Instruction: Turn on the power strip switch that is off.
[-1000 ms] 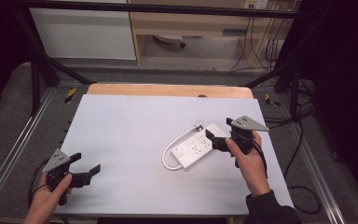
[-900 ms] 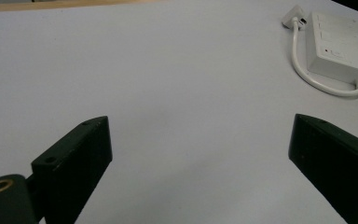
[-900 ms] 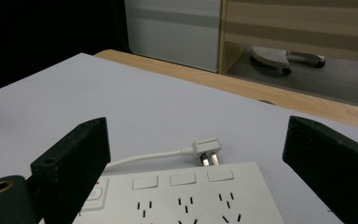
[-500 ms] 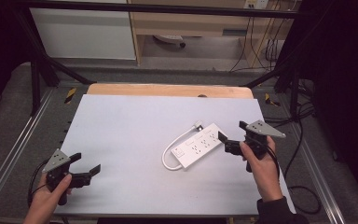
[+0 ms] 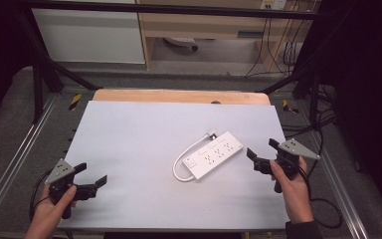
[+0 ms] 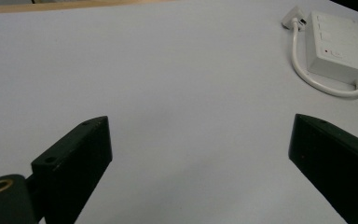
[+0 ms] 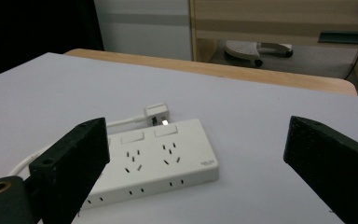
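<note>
The white power strip (image 5: 210, 157) lies on the worktop (image 5: 139, 129), right gripper (image 5: 259, 158) just beside it at 3 o'clock, jaws apart; left gripper (image 5: 90, 178) at 8 o'clock, jaws apart.

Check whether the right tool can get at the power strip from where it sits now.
Probably yes. The right tool is open, just off the near end of the white power strip, jaws pointed at it. Nothing lies on the table between them.
</note>
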The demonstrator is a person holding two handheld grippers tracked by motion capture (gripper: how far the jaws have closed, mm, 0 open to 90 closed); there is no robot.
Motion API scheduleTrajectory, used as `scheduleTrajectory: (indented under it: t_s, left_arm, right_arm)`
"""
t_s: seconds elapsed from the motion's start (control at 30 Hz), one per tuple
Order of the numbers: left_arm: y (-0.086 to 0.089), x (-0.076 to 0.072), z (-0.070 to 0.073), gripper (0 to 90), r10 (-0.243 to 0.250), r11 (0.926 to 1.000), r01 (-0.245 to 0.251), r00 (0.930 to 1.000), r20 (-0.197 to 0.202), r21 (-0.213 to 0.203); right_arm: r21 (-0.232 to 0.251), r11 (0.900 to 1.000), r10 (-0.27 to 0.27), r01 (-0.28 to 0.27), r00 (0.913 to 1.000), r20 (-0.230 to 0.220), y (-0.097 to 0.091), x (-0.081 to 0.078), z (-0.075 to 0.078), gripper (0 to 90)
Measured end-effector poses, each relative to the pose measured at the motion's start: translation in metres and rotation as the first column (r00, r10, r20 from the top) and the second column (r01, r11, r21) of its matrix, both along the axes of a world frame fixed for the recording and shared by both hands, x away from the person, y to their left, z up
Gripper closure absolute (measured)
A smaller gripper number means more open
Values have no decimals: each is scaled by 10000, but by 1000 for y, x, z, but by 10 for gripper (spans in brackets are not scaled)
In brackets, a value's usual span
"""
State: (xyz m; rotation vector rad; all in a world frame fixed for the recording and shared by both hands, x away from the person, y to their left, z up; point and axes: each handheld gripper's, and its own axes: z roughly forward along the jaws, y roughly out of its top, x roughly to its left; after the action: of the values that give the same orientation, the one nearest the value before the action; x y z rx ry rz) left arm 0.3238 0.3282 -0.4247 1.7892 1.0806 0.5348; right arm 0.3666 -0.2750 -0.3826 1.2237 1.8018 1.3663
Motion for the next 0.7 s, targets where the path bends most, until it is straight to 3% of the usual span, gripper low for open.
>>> scheduleTrajectory:
  t_s: [0.17, 0.4, 0.57, 0.7]
  left_arm:
    - [0, 0, 0, 61, -35, 10000, 35, 10000, -22, 58]
    - [0, 0, 0, 62, -25, 10000, 25, 10000, -31, 35]
    - [-1, 0, 0, 62, -13, 10000, 13, 10000, -67, 8]
    - [-1, 0, 0, 61, -40, 10000, 40, 10000, -62, 6]
  right_arm:
    - [154, 9997, -208, 210, 9996, -167, -10, -3, -15, 51]
    - [7, 9995, -299, 300, 9981, -545, -15, -8, -39, 49]
    - [-354, 9989, -336, 299, 9935, -1087, -17, -12, -54, 51]
    - [-1061, 9943, -274, 90, 9845, -1730, -11, -11, -64, 54]
